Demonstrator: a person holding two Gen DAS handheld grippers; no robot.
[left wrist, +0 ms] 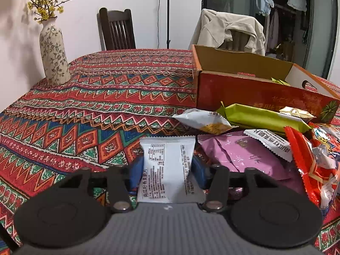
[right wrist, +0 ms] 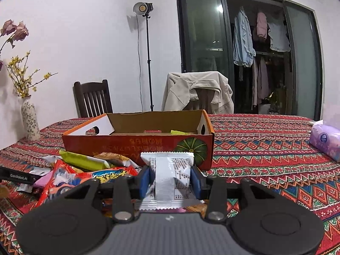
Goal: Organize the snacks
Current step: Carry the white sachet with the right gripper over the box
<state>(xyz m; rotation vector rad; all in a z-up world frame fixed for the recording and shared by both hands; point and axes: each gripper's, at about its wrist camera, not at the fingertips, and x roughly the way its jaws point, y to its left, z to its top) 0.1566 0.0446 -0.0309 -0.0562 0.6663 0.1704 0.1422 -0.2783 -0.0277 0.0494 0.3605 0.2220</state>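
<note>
My left gripper (left wrist: 167,167) is shut on a white snack packet (left wrist: 167,161) with black print, held above the patterned tablecloth. My right gripper (right wrist: 171,177) is shut on another white snack packet (right wrist: 170,176), just in front of the open red cardboard box (right wrist: 138,144). The box also shows in the left wrist view (left wrist: 250,89), to the right and beyond my left gripper. A pile of snacks lies in front of the box: a green bar (left wrist: 261,118), a purple pack (left wrist: 240,155), a red bag (left wrist: 314,170). A green packet (right wrist: 178,132) lies inside the box.
A floral vase (left wrist: 54,53) with yellow flowers stands at the far left of the table. Two chairs stand behind the table, one draped with a beige jacket (right wrist: 197,89). A purple tissue pack (right wrist: 325,140) lies at the right edge. A light stand (right wrist: 147,53) stands by the wall.
</note>
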